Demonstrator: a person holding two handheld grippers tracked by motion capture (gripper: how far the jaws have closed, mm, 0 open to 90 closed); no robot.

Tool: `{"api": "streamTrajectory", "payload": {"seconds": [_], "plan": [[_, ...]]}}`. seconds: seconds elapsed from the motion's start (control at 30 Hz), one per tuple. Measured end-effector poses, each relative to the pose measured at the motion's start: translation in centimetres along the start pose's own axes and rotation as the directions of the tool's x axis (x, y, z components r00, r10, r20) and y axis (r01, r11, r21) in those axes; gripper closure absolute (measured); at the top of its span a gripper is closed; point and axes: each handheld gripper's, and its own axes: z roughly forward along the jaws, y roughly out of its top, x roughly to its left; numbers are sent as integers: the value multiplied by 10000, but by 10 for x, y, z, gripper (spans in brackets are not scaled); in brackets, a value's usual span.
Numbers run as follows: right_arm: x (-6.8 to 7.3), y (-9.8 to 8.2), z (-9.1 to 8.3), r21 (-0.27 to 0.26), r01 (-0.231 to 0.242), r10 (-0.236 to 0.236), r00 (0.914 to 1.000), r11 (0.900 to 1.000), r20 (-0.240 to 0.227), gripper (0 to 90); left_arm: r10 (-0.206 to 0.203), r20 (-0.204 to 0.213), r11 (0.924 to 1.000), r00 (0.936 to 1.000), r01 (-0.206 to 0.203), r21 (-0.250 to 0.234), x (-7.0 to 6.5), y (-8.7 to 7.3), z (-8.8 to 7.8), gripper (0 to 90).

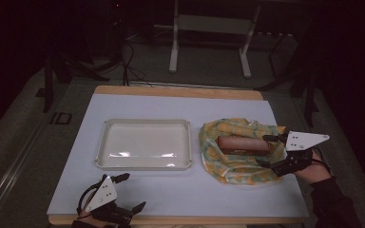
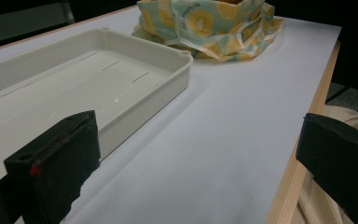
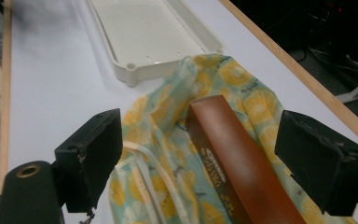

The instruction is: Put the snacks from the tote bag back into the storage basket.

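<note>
A person's right hand (image 1: 316,172) reaches in from the near right corner of the white-topped worktop (image 1: 180,190), forearm angled up toward the middle, holding the right gripper (image 1: 266,150) level and pointed left at a brown box (image 1: 244,144). The box lies lengthwise, left to right, in a yellow-and-green patterned cloth (image 1: 233,168) that is opened out and bunched up around it on the right half of the worktop. In the right gripper view the jaws stand wide — one on either side of the box's near end, neither pad touching it, with the cloth's folds and a pale ribbon-like hem below the left jaw. Just left of the cloth, close to touching its edge, sits a shallow cream tray (image 1: 104,142), set square to the worktop's middle. The left hand (image 1: 83,222) rests low at the near left edge, well apart from tray and cloth, its wrist barely over the wooden rim; the left gripper (image 1: 133,192) points toward the far right, its grey three-cornered plate tilted up. Its jaws too are spread wide, with bare worktop between them — the left gripper view looks past them to the tray's near corner and the cloth beyond.
</note>
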Motion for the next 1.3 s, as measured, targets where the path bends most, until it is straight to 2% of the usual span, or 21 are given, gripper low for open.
{"api": "streamTrajectory", "payload": {"seconds": [0.3, 0.5, 0.53, 0.6, 0.67, 0.87, 0.97, 1.07, 1.17, 1.3], "plan": [[-21, 2, 4, 229, -7, 5, 10000, 9997, 67, 171, 1, 13, 10000, 10000, -1, 66, 0, 0, 0, 0], [-30, 1, 10, 720, 196, -208, 9997, 9972, 155, 172, 8, 3, 10000, 10000, -8, 76, 0, 0, 1, 0], [-34, 0, 12, 1037, 242, -282, 9989, 9943, 370, 172, 10, 31, 10000, 10000, -11, 91, 0, 0, 1, 0], [-38, -2, 15, 1189, 142, -195, 9988, 9928, 438, 172, 21, 44, 10000, 10000, -22, 88, 0, 0, 1, 0], [-42, -4, 18, 1283, 15, -64, 9993, 9917, 380, 172, 1, 47, 10000, 10000, -1, 82, 0, 0, 1, 0], [-51, -7, 23, 1660, 36, -81, 9996, 9861, 264, 185, -21, 56, 10000, 10000, 21, 48, 1, 0, 1, 0], [-54, -10, 27, 1961, 250, -302, 9993, 9803, 235, 186, -18, 40, 10000, 10000, 18, -9, 0, 0, 0, 0], [-57, -15, 31, 2229, 276, -302, 9995, 9745, 80, 187, -34, 19, 10000, 10000, 34, -21, 1, 0, 0, 0], [-59, -22, 37, 2661, 347, -345, 9994, 9633, -54, 216, -33, 9, 10000, 10000, 33, 8, 1, 0, 0, 0], [-64, -29, 45, 3305, 397, -375, 9992, 9430, -132, 225, -62, 6, 10000, 10000, 62, 29, 1, -1, 1, 0]]}}
